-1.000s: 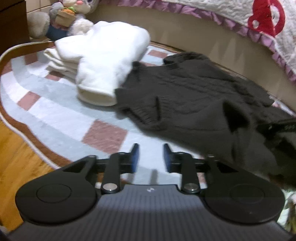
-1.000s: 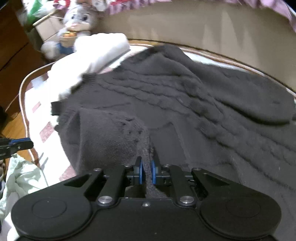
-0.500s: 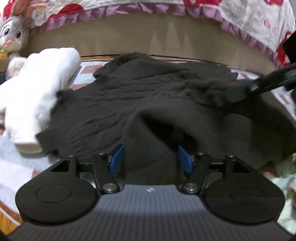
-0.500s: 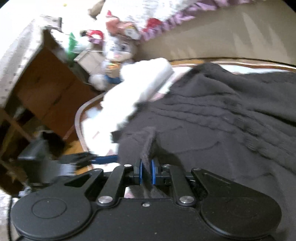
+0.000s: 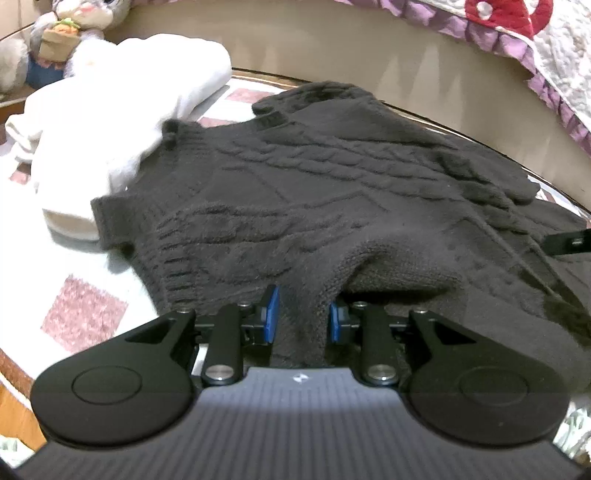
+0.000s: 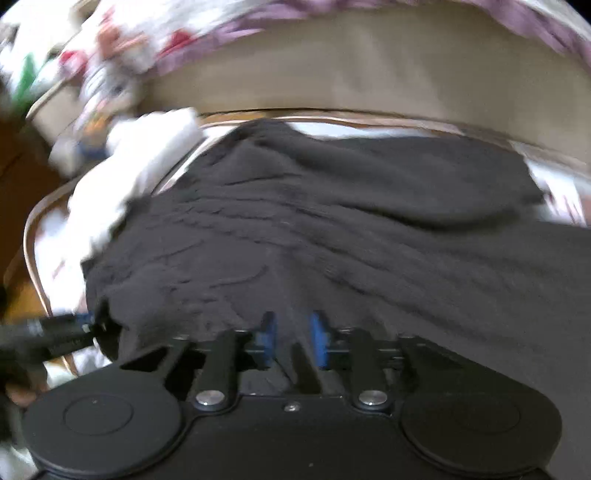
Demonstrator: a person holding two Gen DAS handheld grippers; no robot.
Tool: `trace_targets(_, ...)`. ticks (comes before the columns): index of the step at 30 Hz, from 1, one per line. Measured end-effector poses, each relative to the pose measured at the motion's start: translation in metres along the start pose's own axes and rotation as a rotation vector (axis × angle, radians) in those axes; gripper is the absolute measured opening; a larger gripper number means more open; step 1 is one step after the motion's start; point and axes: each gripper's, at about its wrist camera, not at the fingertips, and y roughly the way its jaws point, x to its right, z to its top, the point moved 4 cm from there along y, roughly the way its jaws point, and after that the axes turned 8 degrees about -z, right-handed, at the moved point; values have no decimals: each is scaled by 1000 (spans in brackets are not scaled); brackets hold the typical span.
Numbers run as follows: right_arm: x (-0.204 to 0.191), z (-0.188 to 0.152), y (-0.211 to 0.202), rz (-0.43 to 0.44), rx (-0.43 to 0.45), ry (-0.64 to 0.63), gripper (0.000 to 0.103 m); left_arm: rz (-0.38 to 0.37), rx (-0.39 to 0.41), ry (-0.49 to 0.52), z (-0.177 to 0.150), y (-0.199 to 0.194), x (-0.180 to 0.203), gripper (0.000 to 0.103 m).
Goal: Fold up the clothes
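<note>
A dark cable-knit sweater (image 5: 332, 177) lies spread on a checked rug (image 5: 85, 314), partly folded over itself. My left gripper (image 5: 303, 317) is at its near edge, jaws closing, and a raised fold of the knit fills the gap between the blue pads. In the blurred right wrist view the sweater (image 6: 332, 229) fills the middle. My right gripper (image 6: 291, 336) has its jaws opening, with a thin ridge of knit loose between the pads. The right gripper's finger (image 5: 569, 242) shows at the left view's right edge.
A stack of folded white clothes (image 5: 122, 110) lies on the rug left of the sweater, touching its shoulder. A plush rabbit (image 5: 74, 22) sits behind it. The beige bed side (image 5: 332, 48) with a frilled quilt (image 5: 535, 37) runs along the back. Wood floor (image 5: 14, 406) borders the rug.
My left gripper moved from the bare rug onto the sweater's edge, widened, then narrowed around a fold. My right gripper, earlier shut on a sweater flap, has parted its jaws and swung round.
</note>
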Motion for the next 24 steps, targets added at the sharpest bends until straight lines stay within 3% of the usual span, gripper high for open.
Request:
trace_targets(3,4,-3,-21,58,-14,35,65,-1,2,-6,0,0,-2,28)
trace_targets(7,-3,-11,-36,92,-113,-122,66,-5,-2,-11,1,1,-3,29)
trace_targets(12,6,-18,-33,18,-302,-299,66,-9,-5,4,1,0,-6,29)
trace_targets(15,22,-28,-28,3,-392,-304,66,-11,-5,-1,0,0,-6,29)
trace_targets(19,36,-47,-12,64,-486,-218,66,-9,-2,5,-1,0,-5,29)
trace_targets(20,35,-50,-13,76,-473,-222,61,-8,-1,7,-2,0,-5,29)
trace_targets(21,34,-53,-15,87,-460,-226,36,-8,-1,9,-2,0,-5,30)
trace_targets(22,32,-55,-16,98,-448,-230,25,-8,-1,10,-2,0,-5,30)
trace_targets(23,29,-54,-23,103,-411,-241,15,-8,-1,9,-2,-1,-5,30)
trace_targets(24,26,-50,-33,103,-360,-255,14,-10,0,8,-2,-1,-5,30)
